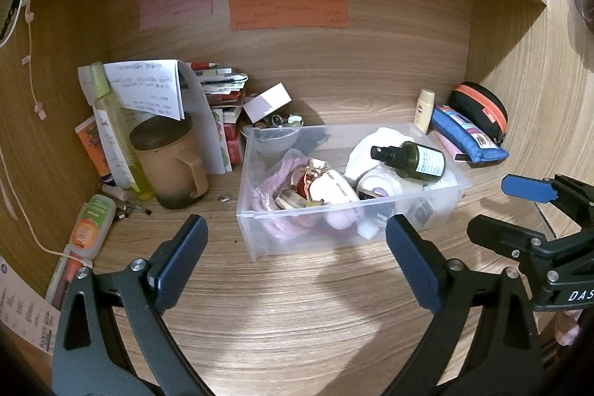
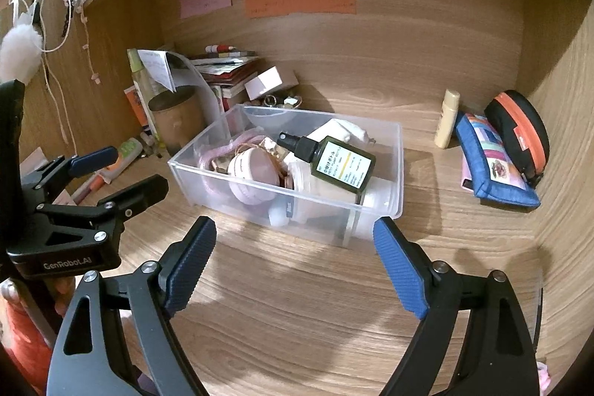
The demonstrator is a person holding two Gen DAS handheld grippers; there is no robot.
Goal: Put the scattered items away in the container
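A clear plastic container (image 1: pixel 256 240) (image 2: pixel 185 180) sits mid-desk, holding a dark green spray bottle (image 1: pixel 419 158) (image 2: pixel 334 162), a pink compact (image 2: pixel 256 180), a pink mesh bag (image 1: pixel 276 173) and white items. My left gripper (image 1: pixel 297 240) hovers open just in front of the container's near wall, nothing between its fingers. My right gripper (image 2: pixel 295 240) is open too, close to the container's front corner, empty. Each gripper shows at the edge of the other's view. A cream tube (image 1: pixel 424 110) (image 2: pixel 447 117) stands upright to the container's right.
A brown mug (image 1: pixel 174 162), a yellow-green bottle (image 1: pixel 118 136), papers and books crowd the back left. An orange-labelled tube (image 1: pixel 91 225) lies at the left. A blue pouch (image 2: pixel 493 166) and a black-orange case (image 2: pixel 519 128) lean at the right wall. Bare wood lies in front.
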